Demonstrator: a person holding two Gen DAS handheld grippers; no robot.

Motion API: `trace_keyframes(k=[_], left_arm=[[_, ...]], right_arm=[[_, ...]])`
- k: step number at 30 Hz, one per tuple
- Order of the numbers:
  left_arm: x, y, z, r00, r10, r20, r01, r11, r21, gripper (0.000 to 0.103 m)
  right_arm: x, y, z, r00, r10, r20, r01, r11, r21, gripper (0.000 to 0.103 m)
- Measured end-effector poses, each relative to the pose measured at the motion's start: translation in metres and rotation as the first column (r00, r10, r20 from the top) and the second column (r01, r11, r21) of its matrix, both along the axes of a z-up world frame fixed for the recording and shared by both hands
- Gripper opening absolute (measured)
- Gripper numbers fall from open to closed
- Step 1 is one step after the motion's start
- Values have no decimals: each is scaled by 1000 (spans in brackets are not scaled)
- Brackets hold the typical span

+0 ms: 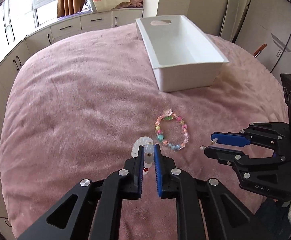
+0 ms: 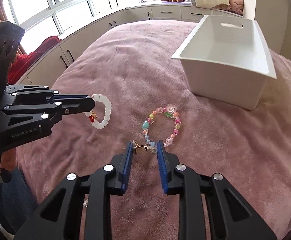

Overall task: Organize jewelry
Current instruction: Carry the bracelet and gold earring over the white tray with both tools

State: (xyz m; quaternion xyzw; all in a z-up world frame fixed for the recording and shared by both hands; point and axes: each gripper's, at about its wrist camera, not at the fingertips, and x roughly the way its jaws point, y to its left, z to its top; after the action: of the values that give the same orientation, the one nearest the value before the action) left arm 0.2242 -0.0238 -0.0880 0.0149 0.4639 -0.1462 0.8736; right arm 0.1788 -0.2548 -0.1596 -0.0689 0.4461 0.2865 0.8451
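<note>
My left gripper [image 1: 148,150] is shut on a white bead bracelet [image 1: 140,143] and holds it just above the pink blanket; it shows at the left of the right wrist view [image 2: 90,102], the bracelet [image 2: 103,111] hanging from its tips. My right gripper [image 2: 145,147] is shut on a small gold earring with a clear drop [image 2: 145,148]; in the left wrist view it [image 1: 209,143] holds the earring [image 1: 212,143] at the right. A multicoloured bead bracelet [image 1: 172,133] [image 2: 162,125] lies flat between the grippers. An empty white bin [image 1: 180,54] [image 2: 225,64] stands beyond.
The pink blanket [image 1: 75,100] covers the bed. White cabinets [image 2: 165,13] with black handles and windows run along the far side. Folded bedding [image 1: 111,0] and red cloth [image 2: 37,52] lie on the cabinet tops.
</note>
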Motion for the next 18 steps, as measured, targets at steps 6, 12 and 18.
trace_keyframes(k=[6,12,18], left_arm=[[23,-18,47,996,-27,90,29,999,-18,15],[55,-46,90,982,-81,171,81,997,10,15],[95,-69,117,973,-114,200,114,993,11,15]], right_arm=[[16,-14,42,996,-29,85,27,999,27,25],[44,-34,83,979,-99,179,89,994,65,25],[81,-50,111,961,-153,229,130,985,109,25]])
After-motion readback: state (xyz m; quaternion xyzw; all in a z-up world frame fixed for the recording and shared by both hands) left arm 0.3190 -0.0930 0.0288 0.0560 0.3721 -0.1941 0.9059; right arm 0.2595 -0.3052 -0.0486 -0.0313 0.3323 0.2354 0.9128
